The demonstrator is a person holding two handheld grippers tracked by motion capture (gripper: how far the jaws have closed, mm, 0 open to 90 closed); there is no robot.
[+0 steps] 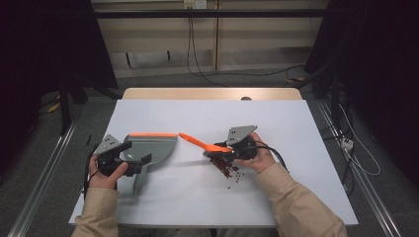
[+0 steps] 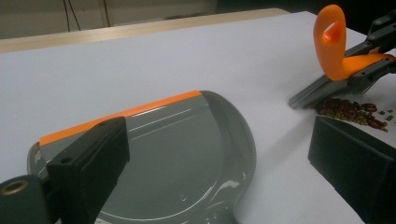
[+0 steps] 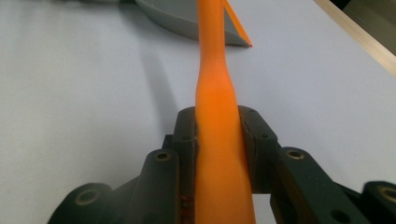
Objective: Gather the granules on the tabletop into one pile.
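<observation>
A lab-like recording room: a white-covered surface (image 1: 276, 197) amid dark curtains (image 1: 380, 64), metal floor rails (image 1: 44, 163), loose cables (image 1: 207, 74) and a far wall socket (image 1: 194, 4).

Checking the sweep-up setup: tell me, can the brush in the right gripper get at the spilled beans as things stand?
Probably yes: the right gripper clamps the brush by its handle, bristles already beside the beans, nothing between them.

The dustpan (image 1: 153, 148) lies on the surface (image 1: 197, 197) to the left; the brush (image 1: 207, 145) is right of it, over scattered beans (image 1: 230, 171).
</observation>
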